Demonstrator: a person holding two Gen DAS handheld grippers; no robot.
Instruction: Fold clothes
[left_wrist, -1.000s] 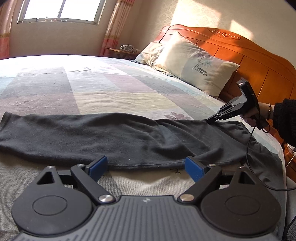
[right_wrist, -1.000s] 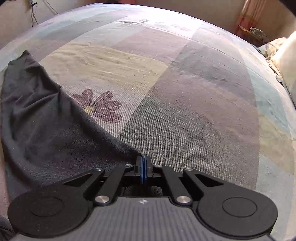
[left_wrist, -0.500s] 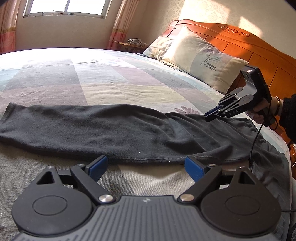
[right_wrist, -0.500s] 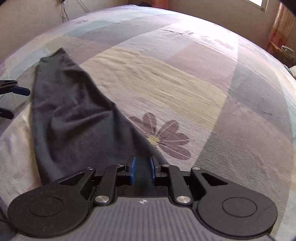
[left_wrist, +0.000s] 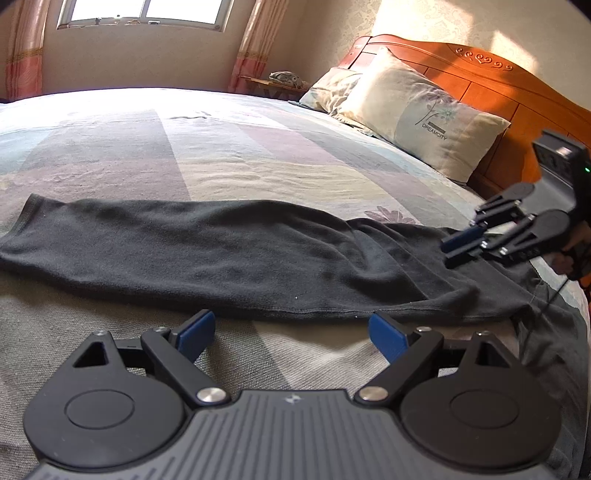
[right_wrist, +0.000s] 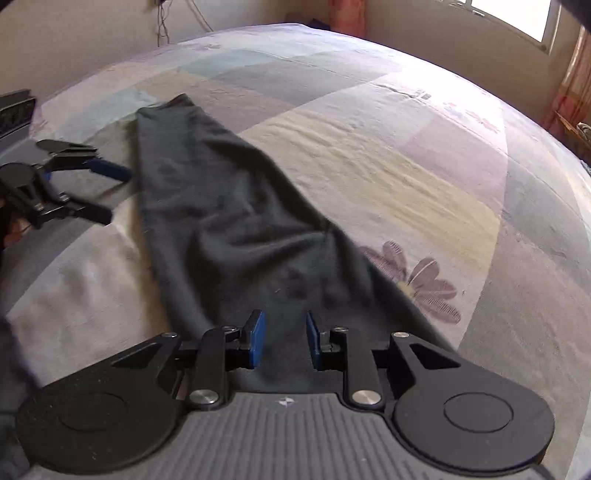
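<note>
The dark garment (left_wrist: 229, 251) lies as a long narrow strip across the patchwork bedspread (left_wrist: 207, 155), apparently folded lengthwise (crosswise folds look left to do). The left gripper (left_wrist: 291, 334) hovers wide apart beside its near hem, empty; the right gripper (right_wrist: 282, 338) is opening above the cloth, gripping nothing.

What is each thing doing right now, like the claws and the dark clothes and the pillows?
Left claw: wide open, empty, just short of the garment's near edge.
Right claw: opening, above the dark cloth, gripping nothing.
Dark garment: lying stretched out flat on the bed, a few wrinkles.
Pillows: leaning on the headboard.
Curtains: drawn aside.
</note>
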